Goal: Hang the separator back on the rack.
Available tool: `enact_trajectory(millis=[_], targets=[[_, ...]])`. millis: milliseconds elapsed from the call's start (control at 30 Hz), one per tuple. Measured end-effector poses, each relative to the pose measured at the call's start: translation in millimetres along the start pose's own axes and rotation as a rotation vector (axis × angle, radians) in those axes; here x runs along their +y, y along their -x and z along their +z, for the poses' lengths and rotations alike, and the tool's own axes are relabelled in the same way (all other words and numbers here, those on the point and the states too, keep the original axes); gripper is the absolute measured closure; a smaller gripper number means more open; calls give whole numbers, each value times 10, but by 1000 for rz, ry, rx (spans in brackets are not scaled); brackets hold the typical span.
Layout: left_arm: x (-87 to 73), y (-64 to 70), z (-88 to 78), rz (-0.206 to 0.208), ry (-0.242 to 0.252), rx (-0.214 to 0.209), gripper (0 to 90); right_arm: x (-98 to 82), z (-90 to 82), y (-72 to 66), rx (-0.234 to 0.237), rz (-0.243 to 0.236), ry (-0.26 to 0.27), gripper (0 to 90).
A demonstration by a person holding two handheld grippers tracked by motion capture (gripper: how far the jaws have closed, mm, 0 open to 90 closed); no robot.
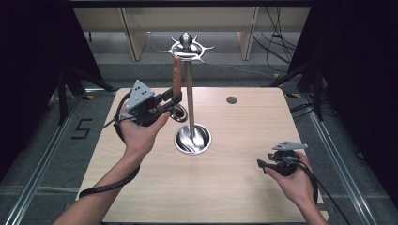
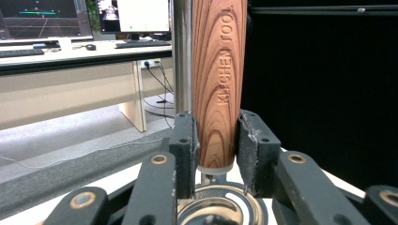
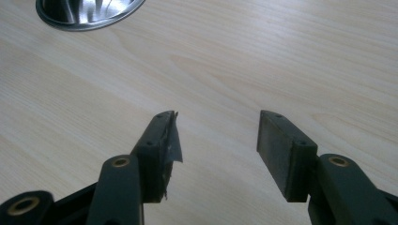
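Observation:
A steel rack stands mid-table: a pole [image 1: 190, 93] on a round base [image 1: 192, 139], with a crown of hooks [image 1: 187, 47] on top. A wood-handled kitchen tool [image 1: 177, 77] stands upright left of the pole, its top end at one hook; whether it hangs there I cannot tell. My left gripper [image 1: 173, 99] is shut on the handle's lower end [image 2: 218, 84], pads pressing both sides, with the tool's metal head [image 2: 218, 208] just below. My right gripper [image 1: 261, 164] is open, with nothing between its jaws [image 3: 218, 136], low over the table at the right.
The light wooden table [image 1: 234, 187] has a small round grommet [image 1: 231, 100] near its far edge. The rack's base [image 3: 89, 14] lies ahead and left of the right gripper. Beyond the table are a grey floor, cables and a desk with monitors [image 2: 47, 18].

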State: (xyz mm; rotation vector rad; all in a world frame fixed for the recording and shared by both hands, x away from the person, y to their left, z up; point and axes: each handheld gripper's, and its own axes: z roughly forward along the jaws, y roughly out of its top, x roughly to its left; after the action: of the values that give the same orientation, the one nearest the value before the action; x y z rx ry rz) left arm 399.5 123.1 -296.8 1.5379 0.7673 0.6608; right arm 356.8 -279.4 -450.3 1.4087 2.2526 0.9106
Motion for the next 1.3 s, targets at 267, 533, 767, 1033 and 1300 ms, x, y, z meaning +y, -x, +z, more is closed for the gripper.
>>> enact_trajectory(millis=[267,533,767,1033,1300], targets=[[-10,18,57,11,3,20,687,-3,5,0,0,-4,-4,480],[-11,55,98,9,-1,49,686,-4,5,-2,2,-4,-7,479],[-36,69,138,29,-8,74,685,-6,15,5,6,-11,-12,477],[-105,79,174,40,-13,74,684,-2,10,-11,9,-3,-9,475],[-111,75,166,36,-13,80,684,-2,9,-8,8,-7,-11,474]])
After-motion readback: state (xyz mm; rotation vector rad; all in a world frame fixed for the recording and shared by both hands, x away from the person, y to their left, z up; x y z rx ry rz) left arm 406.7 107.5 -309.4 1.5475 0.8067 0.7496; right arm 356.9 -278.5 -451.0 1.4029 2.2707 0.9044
